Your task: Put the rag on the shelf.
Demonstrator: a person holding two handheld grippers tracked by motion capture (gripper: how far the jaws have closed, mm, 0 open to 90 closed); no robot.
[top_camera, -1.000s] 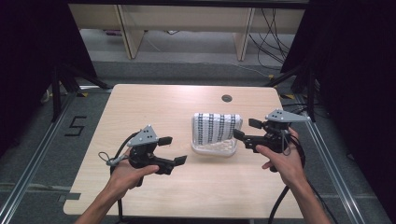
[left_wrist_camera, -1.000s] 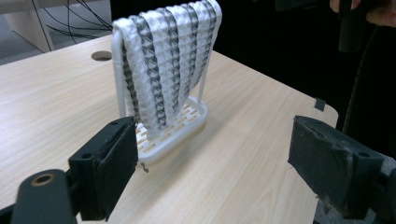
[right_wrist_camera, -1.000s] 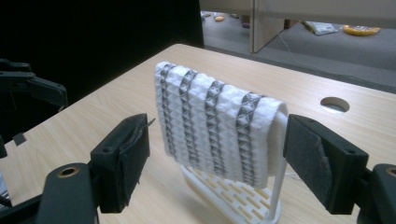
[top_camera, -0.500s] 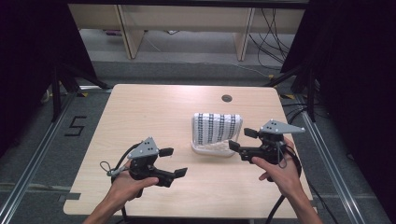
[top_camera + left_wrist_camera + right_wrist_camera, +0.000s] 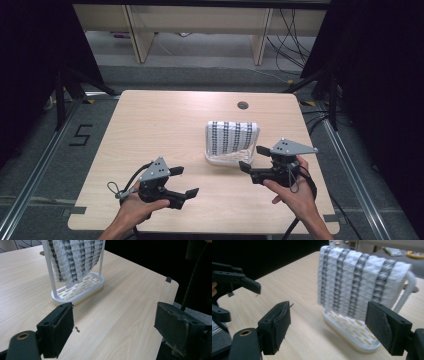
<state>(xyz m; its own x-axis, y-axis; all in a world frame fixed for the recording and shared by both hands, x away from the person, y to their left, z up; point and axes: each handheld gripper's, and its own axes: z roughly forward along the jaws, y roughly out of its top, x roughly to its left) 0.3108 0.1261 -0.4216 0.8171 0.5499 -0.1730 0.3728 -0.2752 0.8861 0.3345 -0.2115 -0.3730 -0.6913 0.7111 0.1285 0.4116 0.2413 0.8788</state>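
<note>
On the counter [image 5: 150, 130] one obstacle stands: the white rack [image 5: 223, 160] with its patterned cloth [image 5: 232, 137], right of centre. From nine o'clock round to twelve the wood lies bare. The right gripper [image 5: 253, 164] sits just beside the rack's four-o'clock corner; the left gripper [image 5: 183, 182], well apart at seven o'clock.

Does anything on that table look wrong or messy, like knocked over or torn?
Nothing stands out. The striped towel hangs evenly over its white rack, which stands upright on the table. Both the left gripper and the right gripper are open and touch nothing. Their jaw padding looks a little frayed, nothing more.
</note>
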